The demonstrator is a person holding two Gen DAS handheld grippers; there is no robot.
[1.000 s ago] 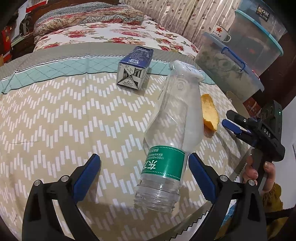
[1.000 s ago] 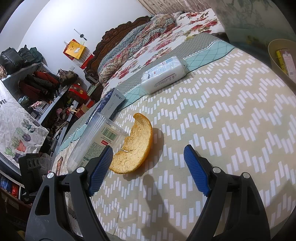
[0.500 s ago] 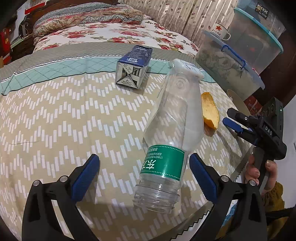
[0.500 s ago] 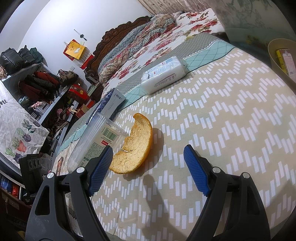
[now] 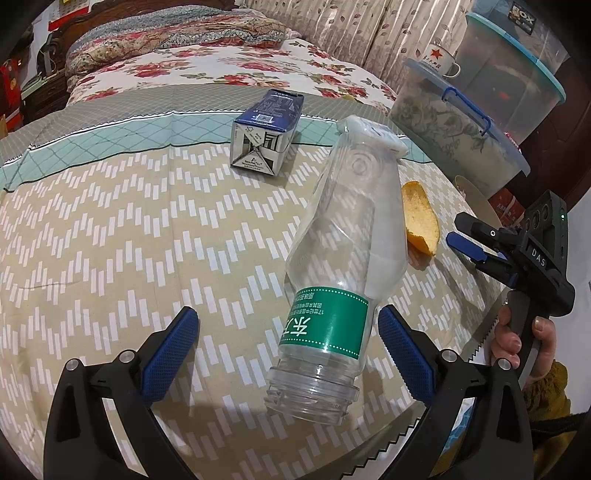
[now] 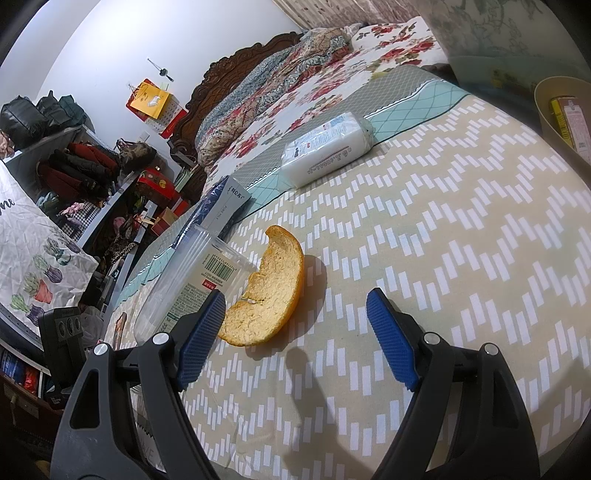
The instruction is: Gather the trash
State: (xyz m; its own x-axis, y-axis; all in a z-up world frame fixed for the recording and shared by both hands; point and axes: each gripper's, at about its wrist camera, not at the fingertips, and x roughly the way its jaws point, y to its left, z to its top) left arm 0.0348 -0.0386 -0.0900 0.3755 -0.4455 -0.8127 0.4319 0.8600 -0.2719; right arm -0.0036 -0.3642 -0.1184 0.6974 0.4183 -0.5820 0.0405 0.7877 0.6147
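Left wrist: bottle (image 5: 340,258) unmoved (claws too)

Bedroom interior: carved dark wooden headboard (image 6: 236,61) against a plain white wall (image 6: 110,40); floral-quilted bed (image 5: 221,70); leaf-patterned beige curtains (image 5: 354,33); cluttered grey shelving (image 6: 92,177) at left.

Bedcover (image 5: 110,229): tan ground with white dash chevrons, bordered by a teal diamond-quilted band and grey edging; beyond it a white sheet (image 5: 229,74) with red floral print. Bottle (image 5: 340,266): clear plastic with a green label carrying white characters; carton (image 5: 266,133): dark blue top, black-and-white end panel; peel (image 6: 269,291): orange rind, pale yellow pith. Both grippers black with blue textured pads (image 5: 168,354); tissue pack (image 6: 328,147) white with blue print.
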